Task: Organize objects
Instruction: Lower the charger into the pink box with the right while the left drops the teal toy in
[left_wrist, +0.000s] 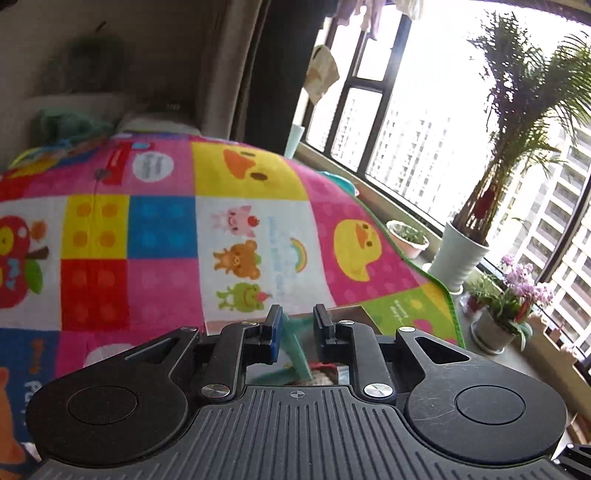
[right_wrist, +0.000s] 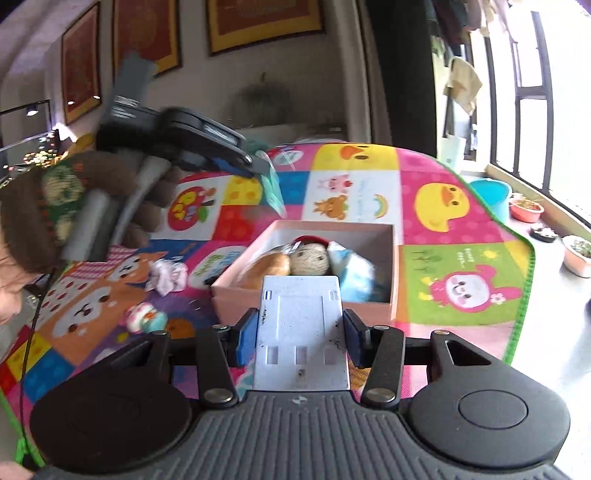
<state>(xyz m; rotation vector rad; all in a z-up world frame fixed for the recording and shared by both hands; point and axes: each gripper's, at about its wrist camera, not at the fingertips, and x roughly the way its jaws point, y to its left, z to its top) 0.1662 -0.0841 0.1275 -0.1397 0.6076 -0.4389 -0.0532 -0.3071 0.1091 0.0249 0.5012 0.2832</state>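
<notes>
Several things already lay inside the pink box (right_wrist: 393, 258) on the play mat (right_wrist: 461, 236): a bread-like bun (right_wrist: 269, 267), a ball of twine (right_wrist: 308, 258) with something red behind it, and a blue-and-white pouch (right_wrist: 352, 273). We judged the sorting to be well under way but not finished.

Our right gripper (right_wrist: 300, 334) hovered just at the near wall of the box, its jaws closed on a flat white plastic piece (right_wrist: 301, 332) that pointed toward the opening. We judged that this piece was about to go in with the rest.

Our left gripper (left_wrist: 297, 328) hung above the far left corner of the box. In the right wrist view a teal item (right_wrist: 273, 186) showed at its tip, blurred; in the left wrist view a teal strip (left_wrist: 295, 343) sat between the narrow jaws, and we took it to be gripped, though the blur left us unsure what the item was.

Left of the box, two small things remained on the mat: a pale crumpled frilly item (right_wrist: 166, 275) near it and a small pastel toy (right_wrist: 144, 317) a little nearer to us. Those two, plus the pieces in our grippers, seemed to be what was left.
</notes>
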